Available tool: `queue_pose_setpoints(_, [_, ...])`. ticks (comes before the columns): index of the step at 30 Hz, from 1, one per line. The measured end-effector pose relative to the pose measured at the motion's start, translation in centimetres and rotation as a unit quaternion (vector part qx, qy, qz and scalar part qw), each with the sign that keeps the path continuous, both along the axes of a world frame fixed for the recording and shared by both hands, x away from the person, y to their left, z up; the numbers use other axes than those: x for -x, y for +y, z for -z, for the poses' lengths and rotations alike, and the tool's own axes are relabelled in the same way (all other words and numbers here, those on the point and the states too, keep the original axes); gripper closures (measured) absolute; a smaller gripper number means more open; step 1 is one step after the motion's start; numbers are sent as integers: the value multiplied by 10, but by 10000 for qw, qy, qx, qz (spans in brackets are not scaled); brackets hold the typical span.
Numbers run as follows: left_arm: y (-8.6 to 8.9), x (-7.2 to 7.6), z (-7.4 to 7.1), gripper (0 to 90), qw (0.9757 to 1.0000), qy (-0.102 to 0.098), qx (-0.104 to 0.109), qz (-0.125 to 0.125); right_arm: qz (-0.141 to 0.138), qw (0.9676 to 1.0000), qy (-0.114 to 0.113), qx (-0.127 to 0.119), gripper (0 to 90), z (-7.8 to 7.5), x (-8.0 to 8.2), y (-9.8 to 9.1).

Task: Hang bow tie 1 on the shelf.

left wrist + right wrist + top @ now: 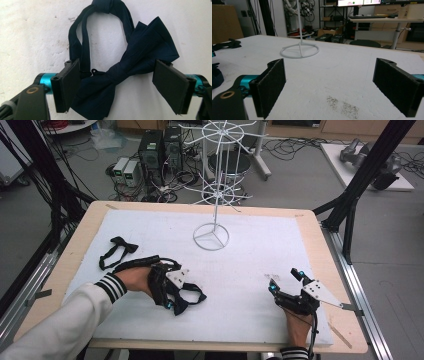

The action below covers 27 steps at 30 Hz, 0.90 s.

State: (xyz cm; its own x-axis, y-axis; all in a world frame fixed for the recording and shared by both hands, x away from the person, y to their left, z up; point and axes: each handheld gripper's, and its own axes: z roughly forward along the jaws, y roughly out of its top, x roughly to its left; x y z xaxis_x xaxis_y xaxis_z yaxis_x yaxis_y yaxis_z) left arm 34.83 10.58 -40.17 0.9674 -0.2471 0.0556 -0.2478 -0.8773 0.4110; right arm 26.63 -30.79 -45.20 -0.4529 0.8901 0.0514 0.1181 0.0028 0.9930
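Note:
A navy bow tie (145, 50) with its neck strap looped above it lies on the white mat (260, 245). My left gripper (117, 85) points down over it, and the tie's knot sits between the two pads. The left pad touches the strap and one wing, while the right pad stands beside the other wing without pressing. In the high view the left gripper (175, 296) is at the mat's front left, over the navy bow tie (192, 295). My right gripper (284, 281) rests at the front right, open, with bare mat between its pads (269, 85).
A second, black bow tie (117, 251) lies on the mat to the far left, also seen as the black bow tie (230, 43). A white wire hanging stand (211, 237) rises from a ring base (299, 51) at the mat's back centre. Wooden table edges frame the mat.

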Motion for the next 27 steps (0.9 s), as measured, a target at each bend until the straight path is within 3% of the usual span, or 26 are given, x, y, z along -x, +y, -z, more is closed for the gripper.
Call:
queue_pose_setpoints(16, [-2, -4, 6, 362, 9999, -19, -129, 52, -1, 10000, -2, -18, 106, 0, 0, 0])
queue_pose_setpoints(23, [-1, -6, 8, 510, 9996, -167, -201, 87, 4, 10000, 15, -35, 106, 0, 0, 0])
queue_pose_setpoints(24, [-1, -7, 8, 596, 9995, -206, -249, 75, 1, 10000, -2, -22, 106, 0, 0, 0])
queue_pose_setpoints(27, [-1, -8, 10, 624, 9997, -115, -208, 30, 2, 10000, -1, -23, 106, 0, 0, 0])
